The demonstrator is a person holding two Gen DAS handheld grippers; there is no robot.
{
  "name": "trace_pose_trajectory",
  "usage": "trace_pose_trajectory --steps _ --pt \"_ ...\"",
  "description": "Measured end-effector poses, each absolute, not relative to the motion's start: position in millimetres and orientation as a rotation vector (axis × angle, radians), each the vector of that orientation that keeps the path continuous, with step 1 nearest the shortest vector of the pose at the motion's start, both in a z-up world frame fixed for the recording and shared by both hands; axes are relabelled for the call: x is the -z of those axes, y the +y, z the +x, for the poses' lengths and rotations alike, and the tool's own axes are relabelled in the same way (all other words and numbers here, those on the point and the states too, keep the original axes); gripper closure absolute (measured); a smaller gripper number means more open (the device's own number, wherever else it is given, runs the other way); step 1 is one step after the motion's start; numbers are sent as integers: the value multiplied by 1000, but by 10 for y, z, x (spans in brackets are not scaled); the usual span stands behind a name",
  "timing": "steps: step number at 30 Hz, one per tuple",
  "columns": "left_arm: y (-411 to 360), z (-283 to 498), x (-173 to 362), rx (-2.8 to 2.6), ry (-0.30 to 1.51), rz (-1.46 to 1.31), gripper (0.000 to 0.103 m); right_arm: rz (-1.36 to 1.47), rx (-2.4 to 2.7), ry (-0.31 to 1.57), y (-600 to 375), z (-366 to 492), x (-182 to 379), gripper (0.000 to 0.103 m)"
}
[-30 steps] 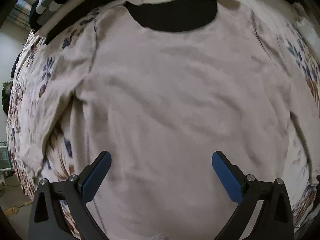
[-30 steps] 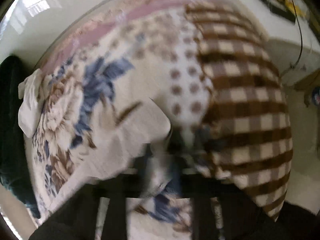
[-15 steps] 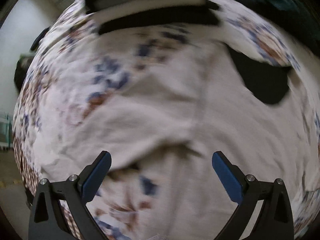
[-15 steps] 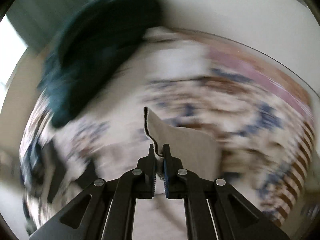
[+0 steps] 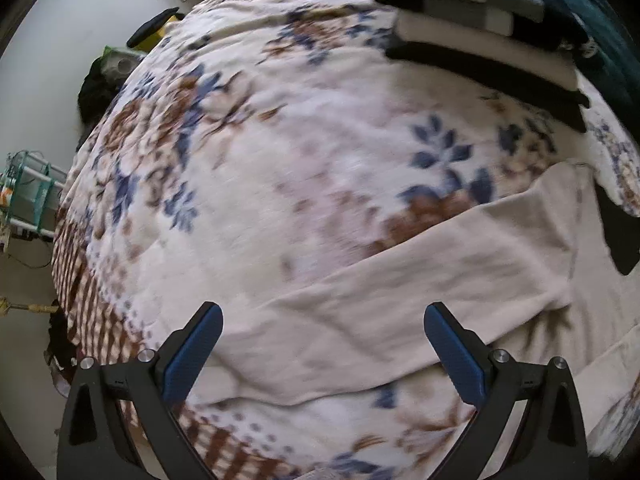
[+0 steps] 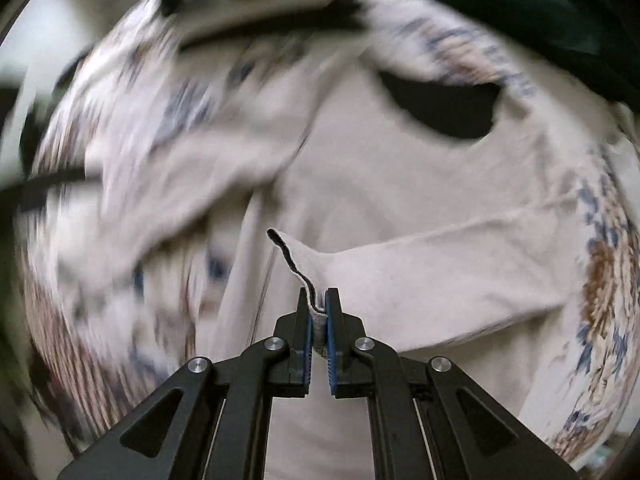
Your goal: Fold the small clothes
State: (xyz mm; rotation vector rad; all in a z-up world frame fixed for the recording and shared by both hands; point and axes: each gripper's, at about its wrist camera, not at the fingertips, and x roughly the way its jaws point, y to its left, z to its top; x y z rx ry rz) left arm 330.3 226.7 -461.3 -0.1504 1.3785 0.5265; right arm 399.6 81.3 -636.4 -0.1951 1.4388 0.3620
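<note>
The beige top (image 6: 400, 208) lies spread on the floral bedspread (image 5: 260, 160), its one dark neck opening visible only in the right wrist view. There the right tool (image 6: 319, 312) is clamped on one sleeve cuff (image 6: 304, 268), over the top's body. The left view alone shows the left tool (image 5: 322, 344) wide apart, empty, above the other sleeve (image 5: 400, 292), and one stack of folded clothes (image 5: 480, 32) beyond it.

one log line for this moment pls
right gripper: jaws shut on sleeve cuff | left gripper: jaws open, empty | beige shirt: on floral blanket
</note>
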Motion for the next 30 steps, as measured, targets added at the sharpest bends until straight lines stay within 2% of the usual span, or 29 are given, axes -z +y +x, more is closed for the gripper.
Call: trace_pose_trajectory --steps 7,12,16,18,19,20,21,22,23,24,25,26,28,30 --pt "2494 2970 4728 -587 1411 -195 0 -433 -506 1465 1046 3049 6595 97" --pt "2620 2753 4782 -632 1431 -221 0 -510 -535 1467 1022 2666 6693 97" --pt "2769 2477 4787 -679 1446 -301 0 -533 -539 1543 891 2468 6852 95" --pt "2882 2291 4826 -694 1468 -409 0 -486 -530 1610 770 2450 6872 89" --pt "2932 2214 4862 -693 1477 -473 0 -438 -524 1648 687 2505 6859 83" --pt "2985 2144 4914 -690 1484 -552 0 -365 -503 1685 570 2550 6821 70" --pt "3024 2098 4946 -691 1485 -603 0 -290 -472 1703 442 2597 6769 61" --pt "3089 2031 5012 -686 1474 -699 0 -184 -420 1702 243 2664 6675 44" --pt "3137 1992 5069 -680 1459 -779 0 -120 -375 1692 101 2721 6615 34" --pt "3170 1968 5107 -680 1448 -830 0 -55 -317 1682 -70 2773 6557 30" --pt "3230 1944 5194 -680 1420 -938 0 21 -241 1674 -297 2827 6502 22" --pt "3275 1935 5270 -676 1390 -1024 0 68 -195 1666 -432 2882 6472 17" --pt "3367 1929 5441 -688 1341 -1159 0 160 -108 1648 -757 2937 6432 16" --pt "3453 1886 5573 -719 1302 -1263 10 235 -36 1646 -1013 2984 6443 16"
